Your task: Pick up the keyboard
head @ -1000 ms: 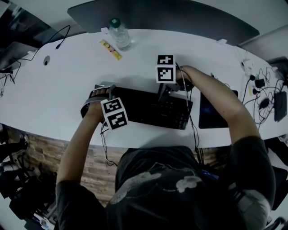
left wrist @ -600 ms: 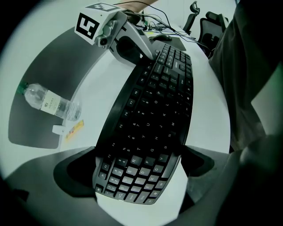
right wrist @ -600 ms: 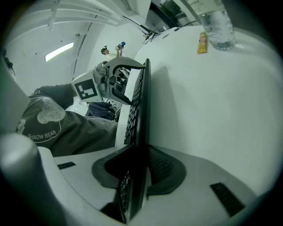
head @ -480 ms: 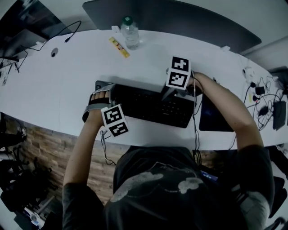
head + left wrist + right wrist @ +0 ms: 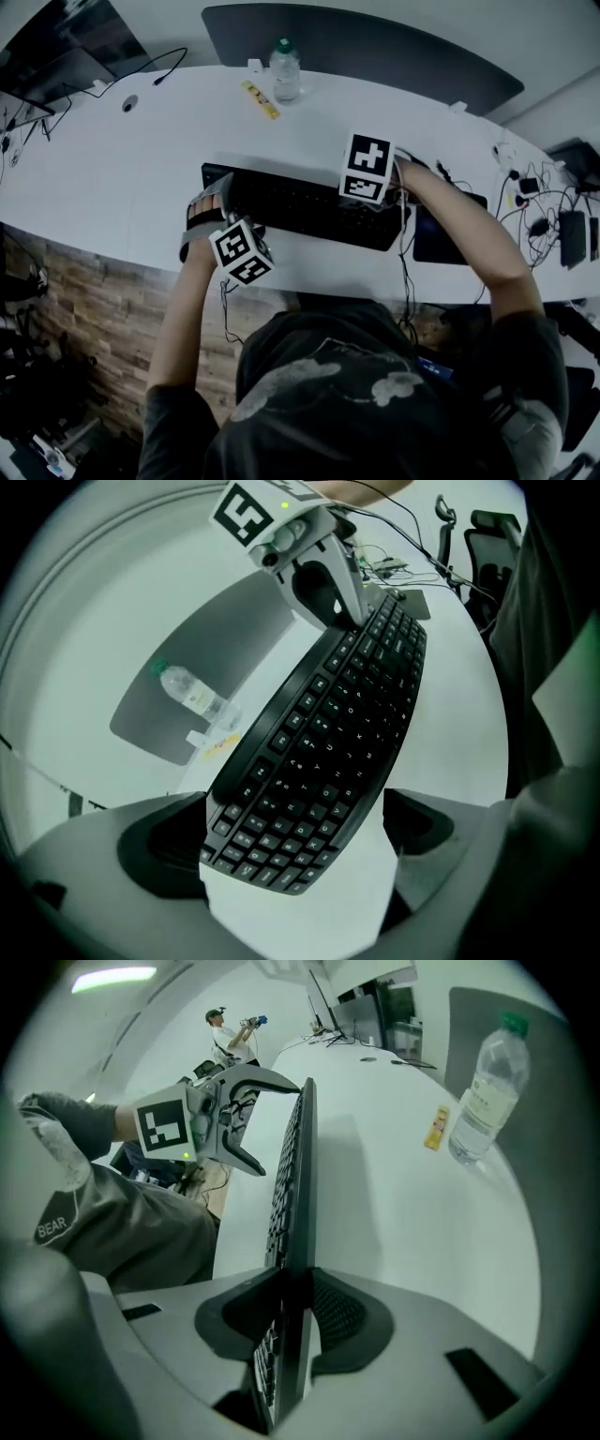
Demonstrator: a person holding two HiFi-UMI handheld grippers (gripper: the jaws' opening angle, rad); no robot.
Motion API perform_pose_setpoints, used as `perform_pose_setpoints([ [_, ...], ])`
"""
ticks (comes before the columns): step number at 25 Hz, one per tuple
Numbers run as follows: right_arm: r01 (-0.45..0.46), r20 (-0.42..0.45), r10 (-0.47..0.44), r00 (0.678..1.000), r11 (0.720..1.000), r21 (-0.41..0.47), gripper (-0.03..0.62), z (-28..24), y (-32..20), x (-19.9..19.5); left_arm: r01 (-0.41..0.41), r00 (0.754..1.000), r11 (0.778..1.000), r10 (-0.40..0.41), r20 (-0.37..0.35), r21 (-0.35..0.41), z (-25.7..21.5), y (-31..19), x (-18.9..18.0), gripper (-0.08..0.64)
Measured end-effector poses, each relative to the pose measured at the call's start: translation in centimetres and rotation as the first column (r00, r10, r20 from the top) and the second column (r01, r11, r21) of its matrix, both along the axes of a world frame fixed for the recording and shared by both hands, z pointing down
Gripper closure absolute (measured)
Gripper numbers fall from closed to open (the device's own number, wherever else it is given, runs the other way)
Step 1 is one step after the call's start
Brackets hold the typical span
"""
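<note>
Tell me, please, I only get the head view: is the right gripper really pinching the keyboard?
Observer: Yes. In its own view the right gripper has its jaws, which have just been closing, clamped across the thin end of the keyboard.
Operator: And the left one?
Observer: The keyboard's other end sits between the jaws of the left gripper, with a gap beside one jaw.
Operator: Is anybody else around?
Observer: Another person stands far off in the background.
</note>
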State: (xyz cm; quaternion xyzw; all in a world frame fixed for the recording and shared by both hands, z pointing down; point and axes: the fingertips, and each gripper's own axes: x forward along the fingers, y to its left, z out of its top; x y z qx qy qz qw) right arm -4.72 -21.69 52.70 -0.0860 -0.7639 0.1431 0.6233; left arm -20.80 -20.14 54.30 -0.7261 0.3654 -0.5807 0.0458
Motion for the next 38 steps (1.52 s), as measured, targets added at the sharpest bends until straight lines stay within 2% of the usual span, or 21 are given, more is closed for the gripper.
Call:
perform_pose_setpoints([
  [4,-0.012,-0.032,0.018,0.999,0.987,0.162,0.49,-1.0,1.5,-0.4,0.111,0.989,0.993,-0.108,-0.1,0.027,-0.9,2.9,-1.7,-0.021],
  [6,-0.026,-0.038,0.034,0.999,0.981,0.19,0.491,-1.2,2.7,-0.6,0.178,0.968,0.984,-0.174,-0.181,0.004,-0.9,4.7,-2.2,-0.021],
  [8,-0.045,-0.041,0.054,0.998,0.981,0.189,0.488,-1.2,4.1,-0.7,0.261,0.921,0.965,-0.258,-0.292,-0.031,-0.9,6.5,-2.6,-0.021],
  [11,-0.048,-0.023,0.056,0.998,0.964,0.262,0.487,-1.4,5.1,-1.0,0.372,0.812,0.924,-0.369,-0.452,-0.088,-1.4,8.7,-2.8,-0.021],
  [12,-0.048,-0.017,0.055,0.998,0.958,0.281,0.488,-1.6,5.6,-1.2,0.395,0.782,0.913,-0.392,-0.484,-0.1,-1.6,9.4,-2.9,-0.021],
  [14,-0.047,-0.025,0.058,0.998,0.948,0.314,0.491,-2.1,6.6,-1.1,0.423,0.748,0.899,-0.416,-0.516,-0.112,-1.9,10.8,-3.1,-0.021],
  [18,0.0,-0.062,0.034,0.997,0.879,0.477,0.492,-3.0,6.8,-0.4,0.434,0.728,0.893,-0.426,-0.537,-0.12,-2.0,13.5,-2.5,-0.021],
  [21,0.022,-0.079,0.021,0.997,0.864,0.503,0.495,-2.7,8.5,-0.2,0.431,0.718,0.893,-0.428,-0.548,-0.133,-1.5,15.2,-1.9,-0.021],
  [23,0.032,-0.079,0.009,0.997,0.864,0.502,0.5,-2.7,9.2,-0.3,0.432,0.704,0.89,-0.434,-0.562,-0.146,-1.3,16.0,-1.5,-0.021],
  [28,0.052,-0.093,-0.006,0.996,0.863,0.503,0.499,-2.7,10.3,-0.3,0.45,0.642,0.874,-0.459,-0.614,-0.183,-1.4,17.3,-1.2,-0.021],
  [32,0.061,-0.073,-0.03,0.997,0.878,0.476,0.493,-2.5,10.8,-0.8,0.458,0.623,0.869,-0.465,-0.629,-0.189,-1.3,18.1,-1.3,-0.021],
  [35,0.05,-0.063,-0.021,0.998,0.853,0.519,0.489,-3.2,9.7,-1.0,0.459,0.595,0.867,-0.463,-0.657,-0.195,-1.6,18.7,-1.3,-0.021],
  [36,0.041,-0.053,-0.015,0.998,0.853,0.521,0.489,-3.2,9.5,-1.1,0.461,0.586,0.866,-0.46,-0.668,-0.192,-1.8,18.8,-1.3,-0.021],
  [38,0.037,-0.051,-0.014,0.999,0.872,0.487,0.492,-2.6,10.1,-1.2,0.47,0.58,0.867,-0.447,-0.682,-0.168,-2.1,18.7,-1.7,-0.021],
])
